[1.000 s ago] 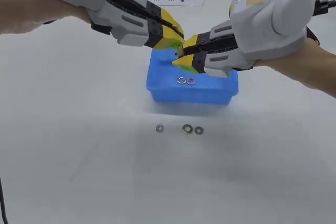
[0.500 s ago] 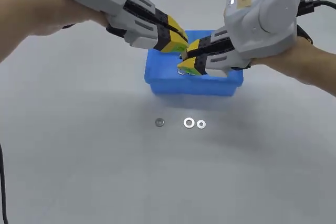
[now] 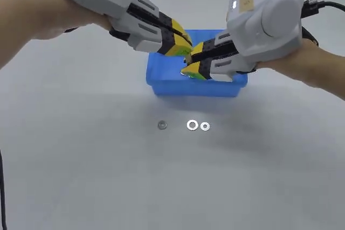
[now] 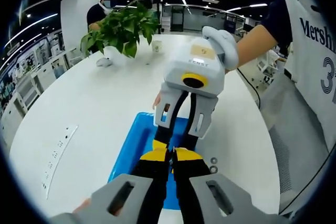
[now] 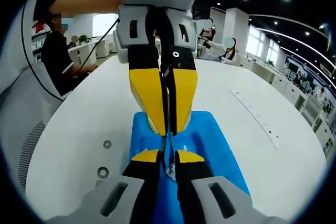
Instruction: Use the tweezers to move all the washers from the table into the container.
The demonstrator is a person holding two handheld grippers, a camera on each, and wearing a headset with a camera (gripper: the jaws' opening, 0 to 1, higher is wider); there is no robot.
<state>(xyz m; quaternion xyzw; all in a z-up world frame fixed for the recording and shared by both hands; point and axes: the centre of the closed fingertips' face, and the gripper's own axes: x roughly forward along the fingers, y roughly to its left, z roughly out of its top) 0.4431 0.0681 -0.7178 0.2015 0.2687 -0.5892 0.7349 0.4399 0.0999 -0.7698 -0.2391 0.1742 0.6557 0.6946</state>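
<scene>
Though left gripper (image 3: 185,45) and right gripper (image 3: 189,69) jaws both clamp the tweezers (image 5: 168,153) over the container (image 3: 161,85), their tips are barely discernible.

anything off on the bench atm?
Nothing spilled or damaged. One oddity: the left gripper and right gripper meet tip to tip over the blue container, and the jaws of both appear shut on the same tweezers. Three washers lie on the table in front of it.
</scene>
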